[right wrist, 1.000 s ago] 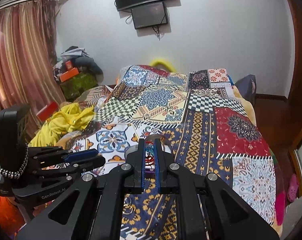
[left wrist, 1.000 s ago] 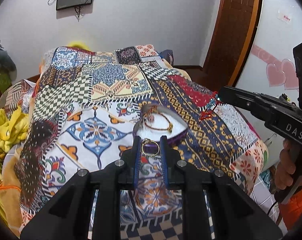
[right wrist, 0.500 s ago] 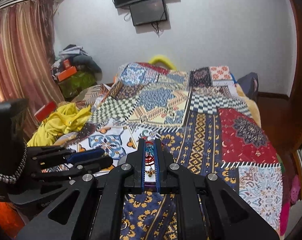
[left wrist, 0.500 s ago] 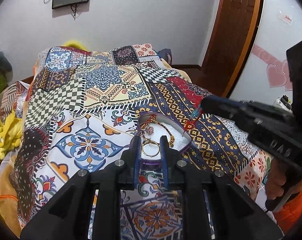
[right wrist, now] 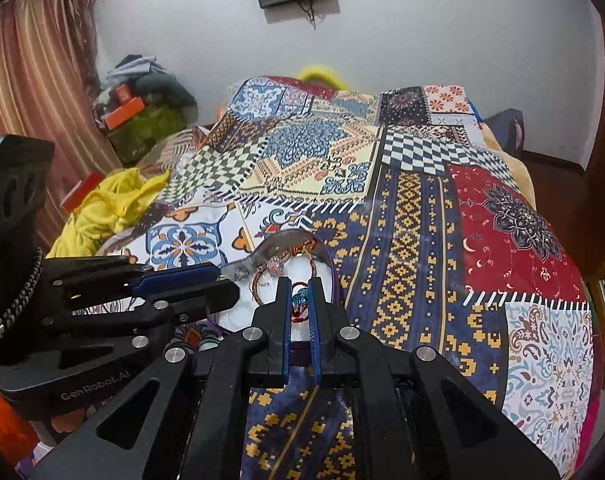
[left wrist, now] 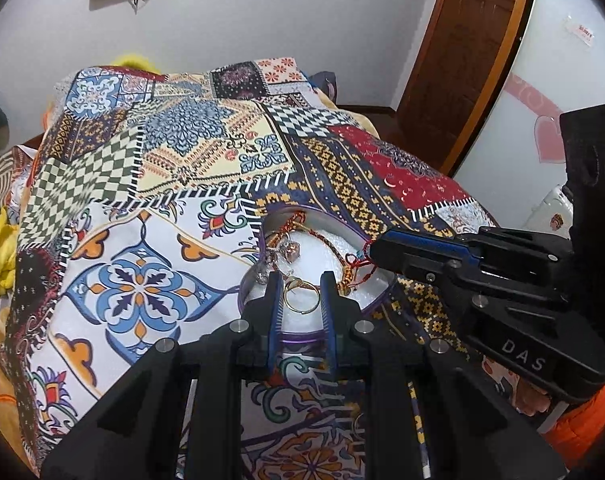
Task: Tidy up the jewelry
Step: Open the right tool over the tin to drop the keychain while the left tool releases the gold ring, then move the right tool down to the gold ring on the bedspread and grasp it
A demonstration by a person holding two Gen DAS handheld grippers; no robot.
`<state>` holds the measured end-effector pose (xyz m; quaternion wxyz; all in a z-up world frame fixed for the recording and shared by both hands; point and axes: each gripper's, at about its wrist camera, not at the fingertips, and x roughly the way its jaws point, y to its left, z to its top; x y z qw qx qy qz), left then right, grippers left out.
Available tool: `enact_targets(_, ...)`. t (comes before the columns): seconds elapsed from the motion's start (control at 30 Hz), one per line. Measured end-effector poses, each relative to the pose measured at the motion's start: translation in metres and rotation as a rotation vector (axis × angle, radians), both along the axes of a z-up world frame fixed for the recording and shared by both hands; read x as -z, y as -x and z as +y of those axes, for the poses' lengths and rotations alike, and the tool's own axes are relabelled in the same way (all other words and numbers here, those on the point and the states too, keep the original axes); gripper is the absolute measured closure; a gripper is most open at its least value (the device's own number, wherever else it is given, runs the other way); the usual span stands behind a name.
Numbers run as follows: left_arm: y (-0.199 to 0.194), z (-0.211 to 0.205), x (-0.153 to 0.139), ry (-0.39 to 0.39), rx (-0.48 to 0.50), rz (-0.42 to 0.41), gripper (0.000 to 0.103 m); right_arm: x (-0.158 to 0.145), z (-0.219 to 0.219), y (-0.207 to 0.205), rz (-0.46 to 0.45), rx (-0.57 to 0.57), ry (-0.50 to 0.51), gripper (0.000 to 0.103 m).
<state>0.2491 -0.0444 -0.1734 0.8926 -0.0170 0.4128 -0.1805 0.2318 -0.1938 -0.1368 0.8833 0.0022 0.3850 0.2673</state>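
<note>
A round tin [left wrist: 243, 289] with a purple rim and white padding lies on the patchwork bedspread [left wrist: 142, 280]. It holds a brown beaded bracelet, a pendant and other small pieces. My left gripper [left wrist: 300, 284] hovers over the tin's near edge, shut on a gold ring [left wrist: 302, 312]. My right gripper [left wrist: 376, 253] reaches in from the right over the tin's rim, shut on a red thread bracelet [left wrist: 358, 270]. In the right wrist view the right gripper [right wrist: 299, 286] pinches that red thread bracelet [right wrist: 300, 300] by its blue bead above the tin [right wrist: 331, 266], and the left gripper [right wrist: 228, 280] comes in from the left.
The bedspread [right wrist: 422, 240] covers the whole bed. Yellow cloth [right wrist: 110, 200] is bunched at its left side, with a pile of clutter [right wrist: 142, 108] and a curtain beyond. A brown door [left wrist: 474, 40] stands at the right. A hand and an orange sleeve [left wrist: 574, 420] show under the right gripper.
Both grippers have sunk and moved forward toward the tin, which now looks larger and closer. The right gripper's tip has come over the tin's rim. Both grips are unchanged.
</note>
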Motion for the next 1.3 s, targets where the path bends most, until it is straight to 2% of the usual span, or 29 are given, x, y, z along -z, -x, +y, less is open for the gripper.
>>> enact_targets(0.2,0.0,-0.002,0.003,-0.008,0.004,0.006,0.086,0.001,0.003,0.001,0.007,-0.022,0.019,0.096)
enact_targets(0.43,0.006,-0.001,-0.005,-0.019,-0.003,-0.027,0.086,0.001,0.002,0.002,0.026,-0.022,0.019,0.094)
enact_targets(0.5,0.009,-0.001,-0.008,-0.021,-0.003,-0.035,0.086,-0.001,0.0,0.003,0.025,-0.017,0.015,0.091)
enact_targets(0.67,0.017,0.003,-0.021,-0.021,-0.011,-0.061,0.086,-0.011,-0.005,0.008,-0.003,0.0,0.016,0.072)
enact_targets(0.83,0.029,0.006,-0.035,-0.032,-0.028,-0.098,0.085,-0.025,-0.01,0.017,-0.038,0.027,0.008,0.066)
enact_targets(1.0,0.043,0.012,-0.049,-0.045,-0.044,-0.128,0.082,-0.036,-0.014,0.027,-0.067,0.041,0.006,0.064)
enact_targets(1.17,0.06,0.02,-0.057,-0.044,-0.059,-0.148,0.07,-0.046,-0.015,0.039,-0.093,0.044,0.015,0.063)
enact_targets(1.3,0.071,0.023,-0.056,-0.057,-0.06,-0.14,0.069,-0.048,-0.016,0.049,-0.096,0.045,0.015,0.063)
